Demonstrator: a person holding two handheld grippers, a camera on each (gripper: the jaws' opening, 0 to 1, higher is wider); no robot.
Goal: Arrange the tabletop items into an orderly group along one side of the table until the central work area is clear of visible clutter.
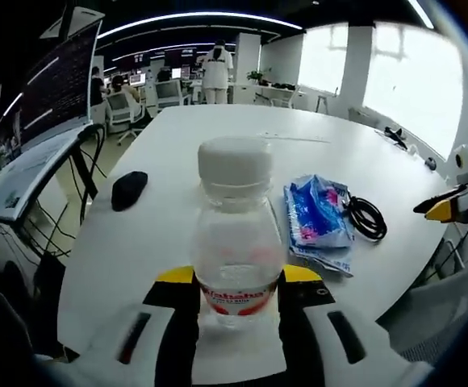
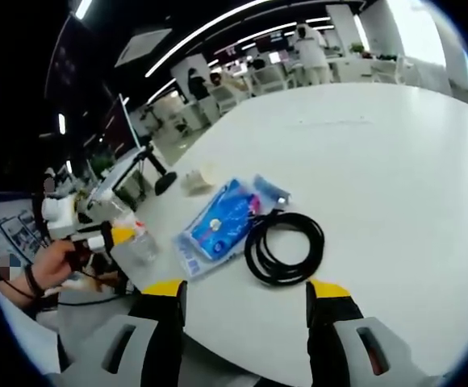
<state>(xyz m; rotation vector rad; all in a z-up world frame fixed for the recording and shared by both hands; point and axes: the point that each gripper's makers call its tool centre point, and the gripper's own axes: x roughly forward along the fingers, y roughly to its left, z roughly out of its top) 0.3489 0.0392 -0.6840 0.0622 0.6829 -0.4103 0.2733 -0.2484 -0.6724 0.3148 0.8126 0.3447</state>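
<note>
Your left gripper [image 1: 238, 282] clasps the bottle [image 1: 236, 234]; your right gripper [image 2: 246, 292] gapes beside the cable [image 2: 284, 246]. Squeeze unevenly, and the bottle could tip.

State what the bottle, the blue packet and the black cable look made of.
Bottle: clear glossy plastic, see-through walls, matte white cap. Blue packet: thin crinkled plastic film, shiny creases. Black cable: probably rubber or vinyl sheath, smooth, coiled.
</note>
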